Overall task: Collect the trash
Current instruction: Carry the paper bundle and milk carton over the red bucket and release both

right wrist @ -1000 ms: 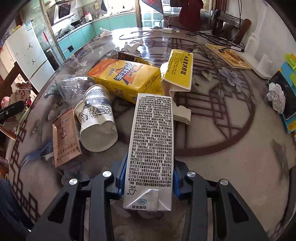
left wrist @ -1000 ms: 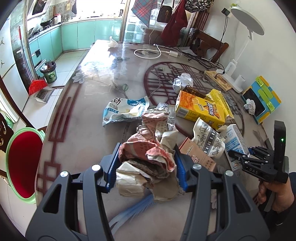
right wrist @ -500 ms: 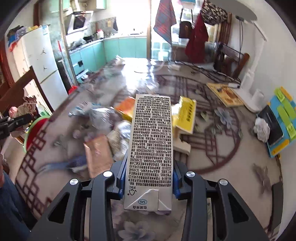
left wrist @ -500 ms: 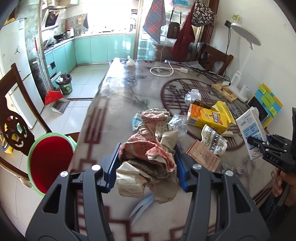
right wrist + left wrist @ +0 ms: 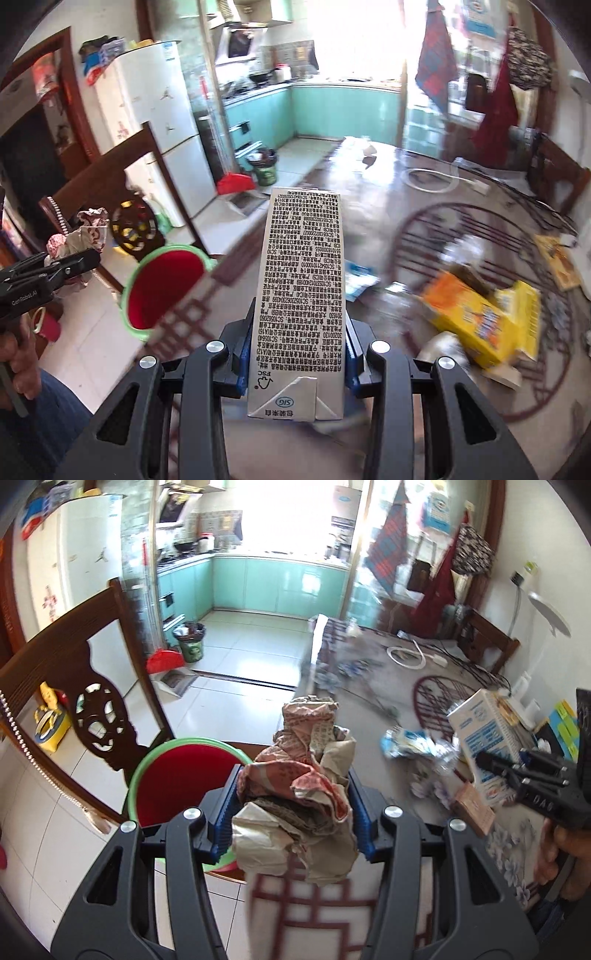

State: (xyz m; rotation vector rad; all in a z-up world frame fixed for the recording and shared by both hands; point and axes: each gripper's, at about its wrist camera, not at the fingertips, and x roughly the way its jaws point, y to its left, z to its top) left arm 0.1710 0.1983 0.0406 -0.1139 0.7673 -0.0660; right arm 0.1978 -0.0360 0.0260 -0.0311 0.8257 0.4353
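The left gripper (image 5: 293, 812) is clamped on one wad of crumpled paper (image 5: 299, 786), its blue pads pressing the wad from both sides. It points downward past the table edge, and the wad hangs just over the near rim of the single red bin with a green rim (image 5: 173, 775), which stands on the floor beside the table (image 5: 369, 672). One carved wooden chair (image 5: 92, 701) stands to the left of the bin.

The right gripper (image 5: 297, 354) is closed tight on one milk carton (image 5: 301, 295), gripped near its folded bottom end, with the printed side facing the camera and its length running away along the fingers. It also tilts downward, over the table near its left edge. In the right wrist view the left gripper shows at the far left with the paper wad in its jaws, a hand (image 5: 16, 350) holding its handle, and the bin lies between the two grippers.

On the table behind lie one orange box (image 5: 469, 314), one yellow box (image 5: 524, 314) touching it, one blue and white wrapper (image 5: 406, 738), and one small brown packet (image 5: 474, 808); other scraps are too blurred to count. One white cable (image 5: 406, 653) is coiled at the far end.
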